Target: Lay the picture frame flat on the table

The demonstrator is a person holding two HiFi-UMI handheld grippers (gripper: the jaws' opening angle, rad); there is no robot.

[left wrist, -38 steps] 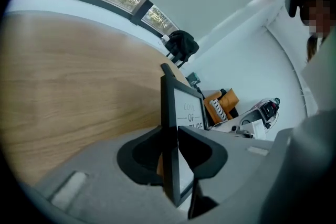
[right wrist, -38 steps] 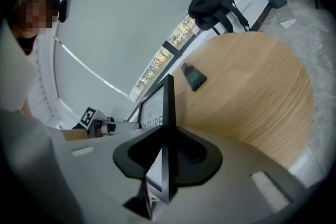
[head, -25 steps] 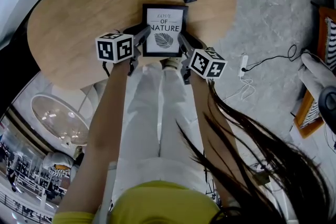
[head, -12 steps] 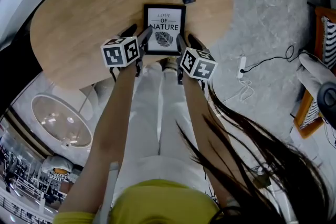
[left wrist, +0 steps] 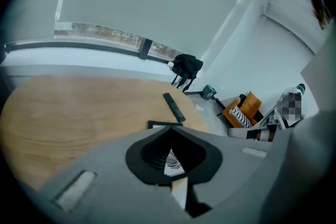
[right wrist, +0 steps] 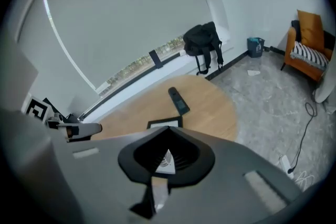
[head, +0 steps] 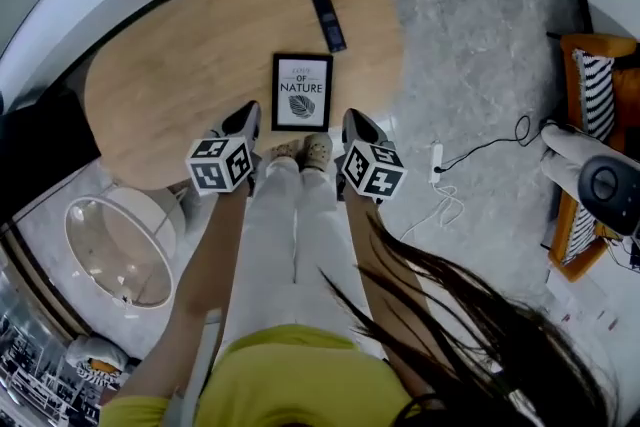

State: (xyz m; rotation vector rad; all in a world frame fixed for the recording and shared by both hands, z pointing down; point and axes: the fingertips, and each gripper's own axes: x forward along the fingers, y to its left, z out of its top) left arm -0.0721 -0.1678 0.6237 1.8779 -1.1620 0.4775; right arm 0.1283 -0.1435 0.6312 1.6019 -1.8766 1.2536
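Just ahead of the left gripper [head: 249,111] and right gripper [head: 353,118], the picture frame [head: 301,92] lies flat on the wooden table [head: 180,65].
Both grippers' jaws are closed on nothing; a remote control [head: 327,18] lies beyond the frame.

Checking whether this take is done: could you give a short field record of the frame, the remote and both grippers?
frame: flat on the table, print up
remote: on the table beyond the frame, apart from it
left gripper: shut, empty, at the table's near edge, off the frame
right gripper: shut, empty, at the near edge, off the frame
task: looks done
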